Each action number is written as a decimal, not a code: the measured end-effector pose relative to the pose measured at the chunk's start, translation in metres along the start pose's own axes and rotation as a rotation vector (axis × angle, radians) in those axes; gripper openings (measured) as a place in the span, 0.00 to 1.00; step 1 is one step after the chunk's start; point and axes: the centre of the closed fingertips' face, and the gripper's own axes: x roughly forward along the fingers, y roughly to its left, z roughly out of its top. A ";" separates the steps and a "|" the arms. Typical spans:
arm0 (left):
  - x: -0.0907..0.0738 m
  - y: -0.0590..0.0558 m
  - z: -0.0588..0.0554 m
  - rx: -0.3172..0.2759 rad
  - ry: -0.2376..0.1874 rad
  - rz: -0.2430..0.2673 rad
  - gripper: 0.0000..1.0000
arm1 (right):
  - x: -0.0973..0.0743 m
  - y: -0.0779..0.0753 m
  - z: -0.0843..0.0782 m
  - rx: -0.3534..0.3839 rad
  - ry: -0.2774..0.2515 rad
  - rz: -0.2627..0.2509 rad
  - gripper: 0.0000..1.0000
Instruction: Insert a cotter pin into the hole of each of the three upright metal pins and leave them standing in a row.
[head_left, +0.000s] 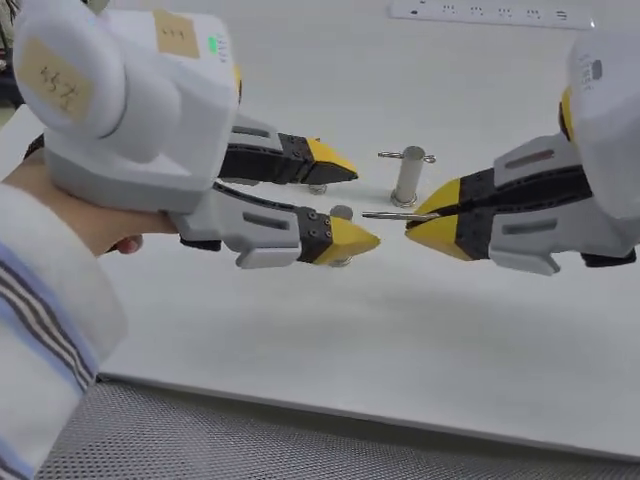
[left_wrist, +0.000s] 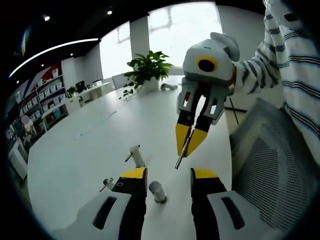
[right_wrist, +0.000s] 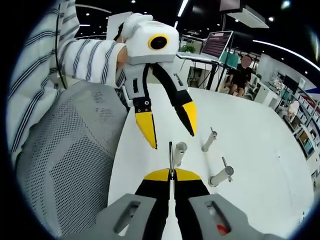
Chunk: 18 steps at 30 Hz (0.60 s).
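Big open-plan office: ceiling strip lights, shelves (left_wrist: 50, 95) along one wall, and a potted plant (left_wrist: 147, 67) at the far end of a long white table (head_left: 300, 340). A grey mesh chair (right_wrist: 65, 165) sits at the near edge, and there's a power strip (head_left: 490, 12) at the back.

The left gripper (head_left: 360, 205) has its jaws spread wide. They sit either side of the bare metal pin (head_left: 341, 212), which stands upright on the table, and neither one touches it.

The right gripper (head_left: 425, 218) faces it with its jaws pinched on a cotter pin (head_left: 392, 214). The pin is held level, with its tip just beside the bare pin's top (can't tell if they touch).

Two other metal pins (right_wrist: 210, 140) stand nearby – each has a cotter pin through it.
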 end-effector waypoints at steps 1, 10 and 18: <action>-0.001 0.002 -0.004 0.005 0.024 0.009 0.30 | 0.000 -0.001 -0.003 0.015 0.014 -0.003 0.00; 0.007 0.001 -0.021 -0.025 0.096 -0.001 0.26 | 0.018 -0.008 -0.020 0.102 0.072 -0.022 0.00; 0.012 0.010 -0.031 -0.058 0.097 -0.039 0.22 | 0.030 -0.012 -0.020 0.091 0.077 -0.016 0.00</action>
